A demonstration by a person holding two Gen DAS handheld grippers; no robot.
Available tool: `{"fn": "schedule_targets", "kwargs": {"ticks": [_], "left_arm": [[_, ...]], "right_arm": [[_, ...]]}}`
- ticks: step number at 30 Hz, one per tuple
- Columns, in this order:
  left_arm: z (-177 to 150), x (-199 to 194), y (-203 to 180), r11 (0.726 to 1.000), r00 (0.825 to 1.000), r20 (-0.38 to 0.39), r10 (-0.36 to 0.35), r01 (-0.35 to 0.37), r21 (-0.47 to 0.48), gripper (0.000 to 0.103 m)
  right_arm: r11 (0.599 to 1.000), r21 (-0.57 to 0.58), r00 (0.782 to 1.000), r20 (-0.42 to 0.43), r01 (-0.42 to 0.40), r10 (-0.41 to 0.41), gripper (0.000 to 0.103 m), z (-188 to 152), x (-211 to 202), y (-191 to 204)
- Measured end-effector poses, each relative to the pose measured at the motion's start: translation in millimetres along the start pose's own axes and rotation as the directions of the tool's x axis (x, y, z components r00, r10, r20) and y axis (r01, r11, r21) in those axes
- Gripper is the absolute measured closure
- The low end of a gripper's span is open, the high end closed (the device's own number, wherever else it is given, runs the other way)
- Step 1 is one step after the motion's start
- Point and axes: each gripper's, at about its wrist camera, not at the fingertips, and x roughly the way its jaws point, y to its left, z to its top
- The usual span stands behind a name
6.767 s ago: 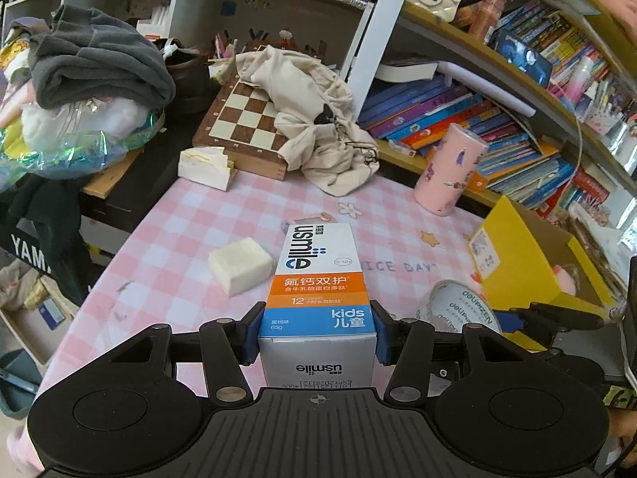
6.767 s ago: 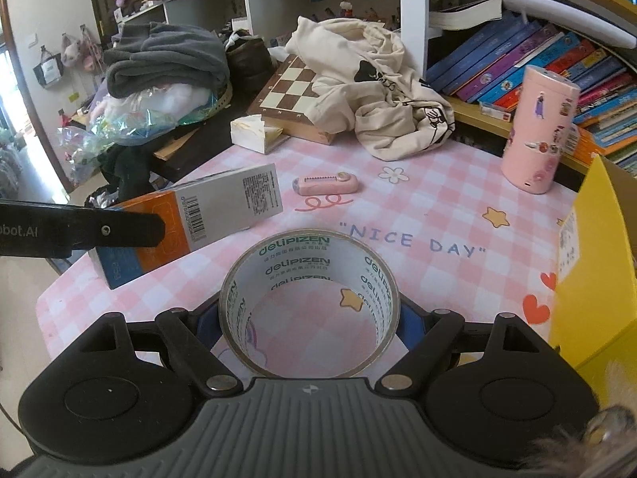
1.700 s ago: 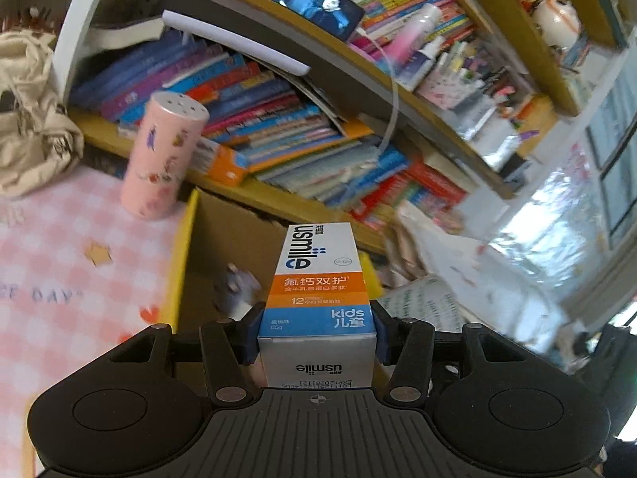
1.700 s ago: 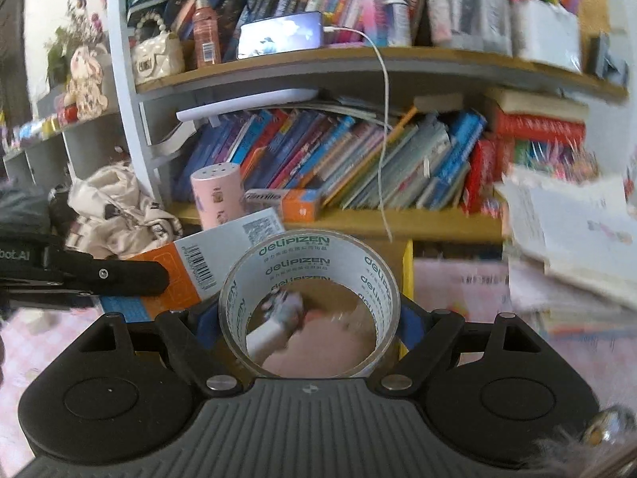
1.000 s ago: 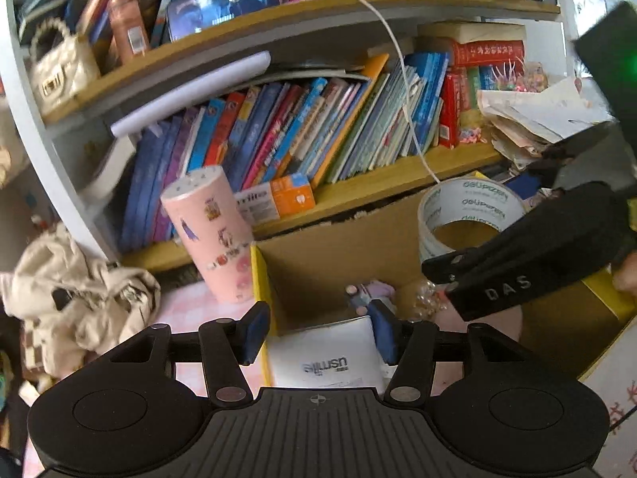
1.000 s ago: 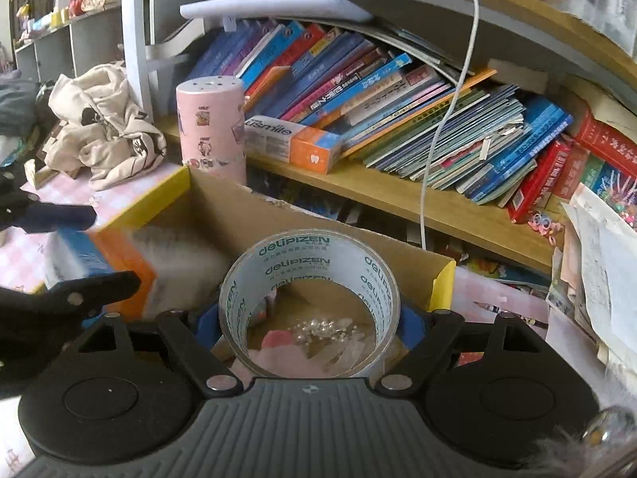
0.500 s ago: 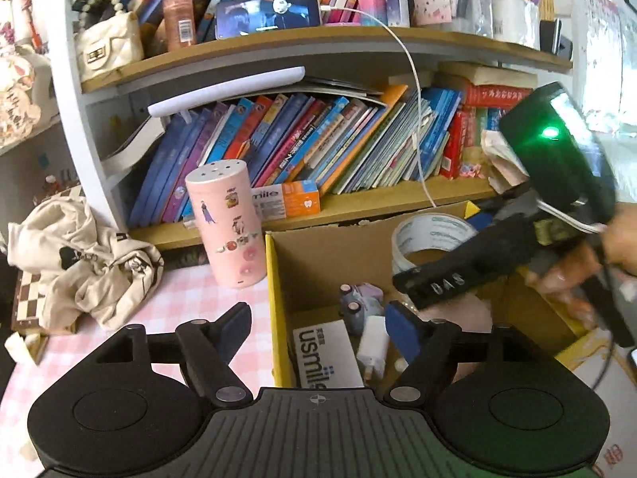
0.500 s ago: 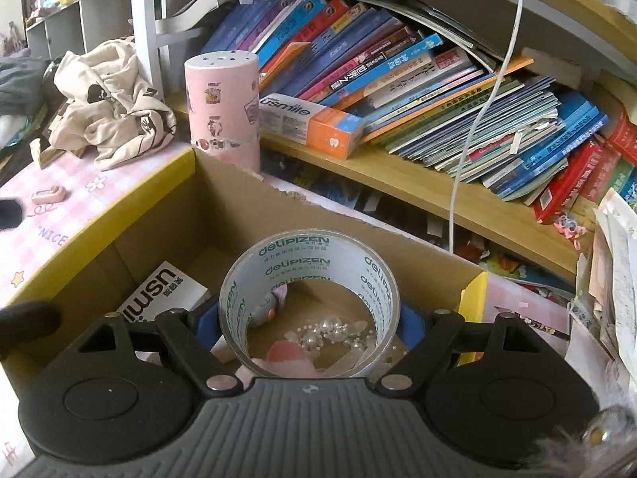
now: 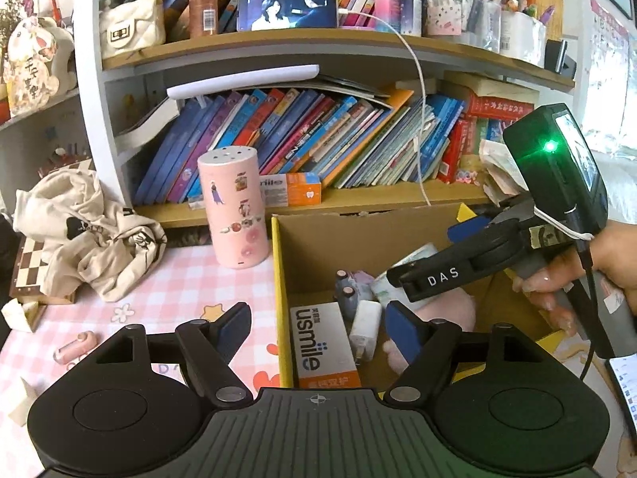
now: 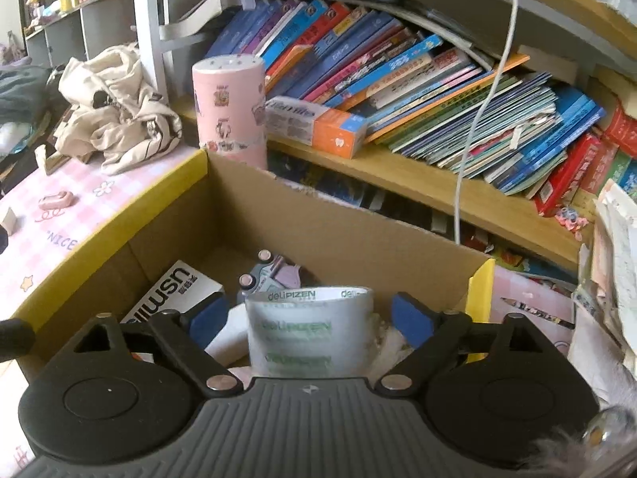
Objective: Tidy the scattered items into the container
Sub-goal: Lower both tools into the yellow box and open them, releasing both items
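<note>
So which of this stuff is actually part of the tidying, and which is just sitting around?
Part of the job:
- cardboard box
- toothpaste carton, lying in it
- tape roll, between the open right gripper fingers
- pink clip, on the tablecloth
- left gripper, open

Just lying about:
- pink canister
- books
- cream garment

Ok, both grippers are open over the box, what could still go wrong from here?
1. The tape roll sits edge-on between the right gripper's open fingers; it may roll or land on the small items below.
2. The two grippers are close over the cardboard box; the left gripper could clip the right one when pulling out.
3. The pink clip remains on the table and could be missed.
</note>
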Motion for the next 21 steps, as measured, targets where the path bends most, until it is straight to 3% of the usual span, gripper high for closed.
{"fn": "schedule_targets", "kwargs": {"ticks": [21], "left_arm": [[-18,-30,2,1.000,1.000,0.019,-0.005,0.006,-0.018,0.027]], "right_arm": [[1.000,0.024,0.997,0.069,-0.018,0.016,0.011,-18,-48,18]]}}
